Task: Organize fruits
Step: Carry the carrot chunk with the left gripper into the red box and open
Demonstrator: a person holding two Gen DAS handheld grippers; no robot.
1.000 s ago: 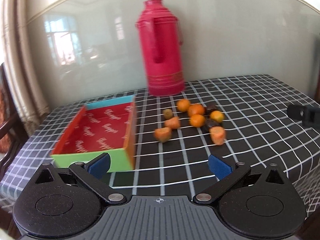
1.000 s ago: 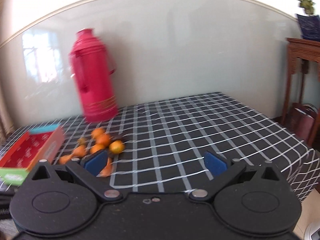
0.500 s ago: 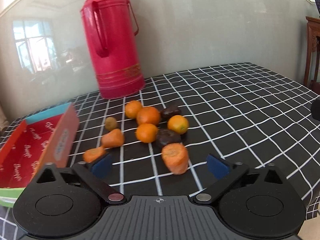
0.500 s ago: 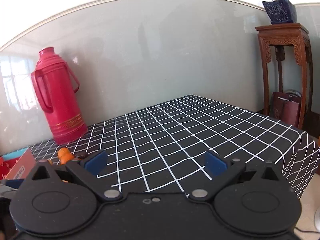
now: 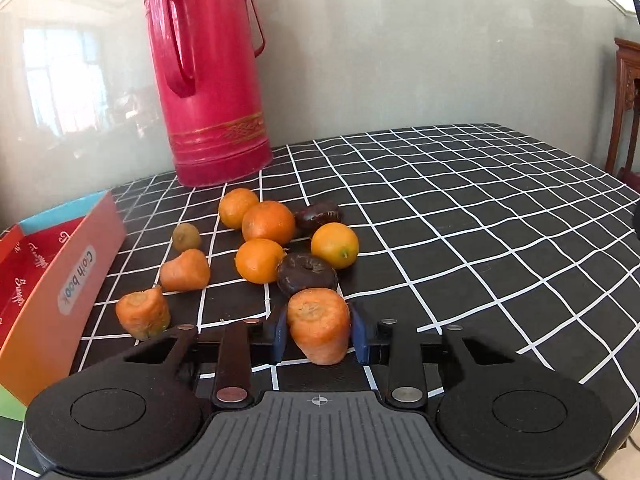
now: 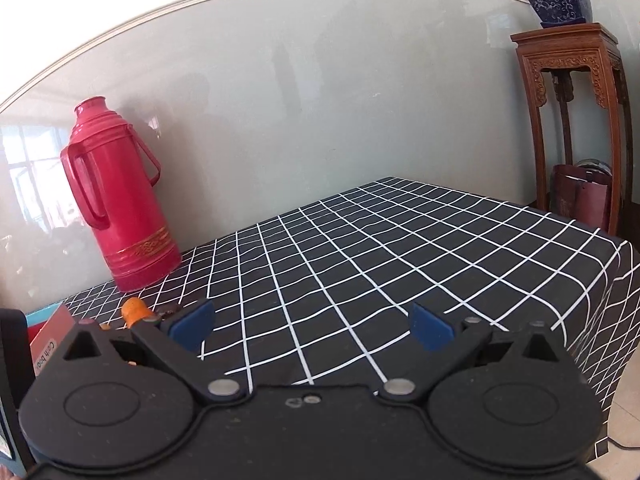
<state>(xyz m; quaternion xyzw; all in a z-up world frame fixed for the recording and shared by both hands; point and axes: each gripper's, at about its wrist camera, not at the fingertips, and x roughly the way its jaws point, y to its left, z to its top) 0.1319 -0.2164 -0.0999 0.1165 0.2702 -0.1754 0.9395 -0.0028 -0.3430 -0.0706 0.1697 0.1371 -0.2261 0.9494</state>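
Note:
My left gripper (image 5: 319, 334) is shut on a short carrot chunk (image 5: 318, 326) that rests on the checked tablecloth. Behind it lie a dark round fruit (image 5: 307, 278), several oranges (image 5: 268, 222), a second dark fruit (image 5: 319, 216), a small greenish fruit (image 5: 186, 237) and two more carrot pieces (image 5: 185, 271) (image 5: 143, 314). A red-lined open box (image 5: 48, 280) stands at the left. My right gripper (image 6: 312, 326) is open and empty above the tablecloth, with one carrot piece (image 6: 136, 310) showing at its left.
A tall red thermos (image 5: 210, 76) stands at the back by the wall, also in the right wrist view (image 6: 120, 196). A wooden plant stand (image 6: 572, 120) is beyond the table's right edge (image 6: 616, 264).
My left gripper moved forward to the nearest carrot chunk and closed its fingers on it. The right gripper stayed open and nearly still.

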